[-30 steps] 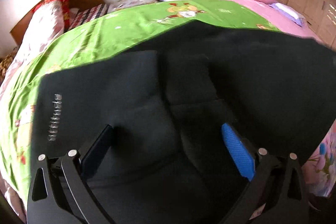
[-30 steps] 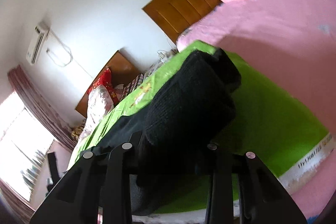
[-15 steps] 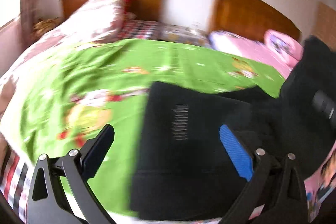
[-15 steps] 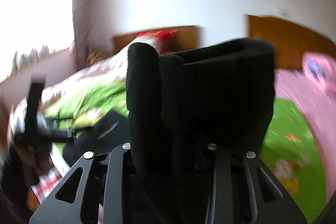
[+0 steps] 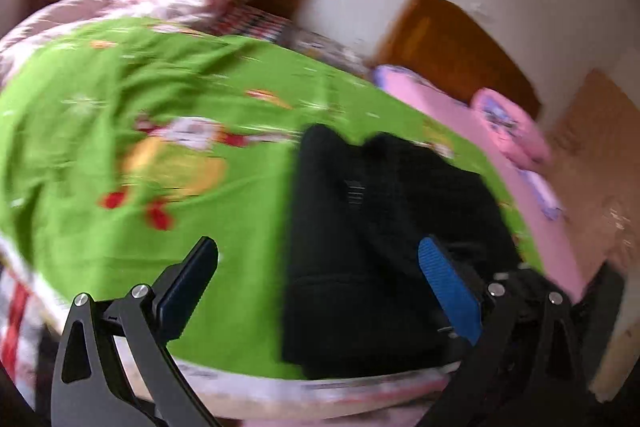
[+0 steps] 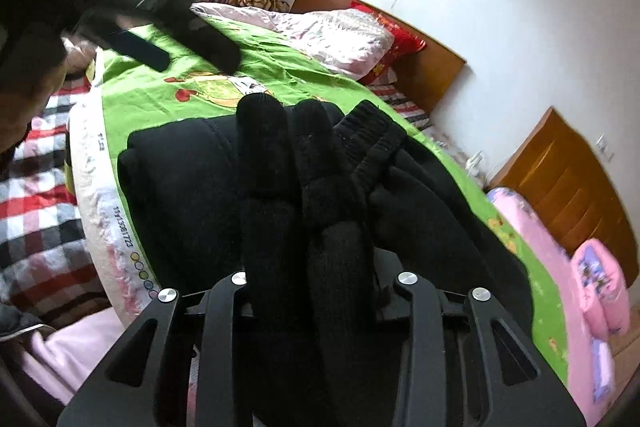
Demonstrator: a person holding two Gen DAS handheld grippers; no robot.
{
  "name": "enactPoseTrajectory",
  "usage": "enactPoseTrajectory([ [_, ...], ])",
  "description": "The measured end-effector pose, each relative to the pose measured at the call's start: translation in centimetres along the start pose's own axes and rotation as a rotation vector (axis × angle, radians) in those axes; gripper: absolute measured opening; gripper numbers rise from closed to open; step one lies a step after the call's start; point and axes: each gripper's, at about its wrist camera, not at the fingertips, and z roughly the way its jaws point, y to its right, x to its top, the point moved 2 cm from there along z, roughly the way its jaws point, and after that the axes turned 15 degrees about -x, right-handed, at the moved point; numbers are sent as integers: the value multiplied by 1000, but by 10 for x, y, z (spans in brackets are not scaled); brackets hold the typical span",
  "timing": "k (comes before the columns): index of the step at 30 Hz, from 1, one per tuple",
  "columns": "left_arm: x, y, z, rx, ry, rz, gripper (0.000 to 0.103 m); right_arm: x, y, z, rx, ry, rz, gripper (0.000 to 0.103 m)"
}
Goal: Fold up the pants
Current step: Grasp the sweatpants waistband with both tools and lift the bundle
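Pants (image 5: 380, 239), black and partly folded, lay on the green bedsheet (image 5: 132, 131) toward the right of the left wrist view, reaching the near edge of the bed, and the fold itself looked like the step in hand. Starting at the left, the left gripper (image 5: 320, 267) hung above the near edge of the bed with its jaws spread wide and nothing between them; its dark finger stood over bare sheet and its blue pad (image 5: 448, 291) over the black cloth, though motion blur made it impossible to say whether that pad touched the fabric. Moving right, the right gripper (image 6: 320, 291) had its jaws drawn in on a thick bunch of the pants (image 6: 320, 187), whose ribbed cuffs (image 6: 372, 135) stood up past the fingers and over the rest of the garment spread on the sheet. In that view the left gripper (image 6: 132, 47) showed at the far left, held up clear of the bed. By my reading, the right hand was carrying the leg ends over toward the waist half, so the next move called for laying that bunch down square on the lower layer and letting go, with the free left gripper placed to pin or smooth the fold line so the cloth would not slide.
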Motion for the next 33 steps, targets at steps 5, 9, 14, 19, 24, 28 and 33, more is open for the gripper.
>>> enactPoseTrajectory([
  [5, 1, 26, 20, -8, -56, 45, 101, -4, 4, -28, 63, 55, 3, 60],
  [9, -7, 32, 24, -26, -87, 30, 101, -9, 15, -60, 245, 147, 53, 89],
  [14, -12, 36, 18, -44, -101, 4, 101, -26, 74, -73, 184, 152, 202, 89],
  [19, -34, 60, 28, -75, -175, 37, 100, -65, 143, -70, 114, 92, 427, 89],
  [24, -44, 64, 54, -47, -189, 31, 99, -99, 176, -65, 74, 46, 543, 89],
  [28, -41, 69, 63, -23, -187, 37, 69, -113, 174, -58, 76, 30, 569, 90],
  [33, -45, 76, 65, 14, -174, 84, 64, -123, 162, -52, 89, 13, 593, 90],
])
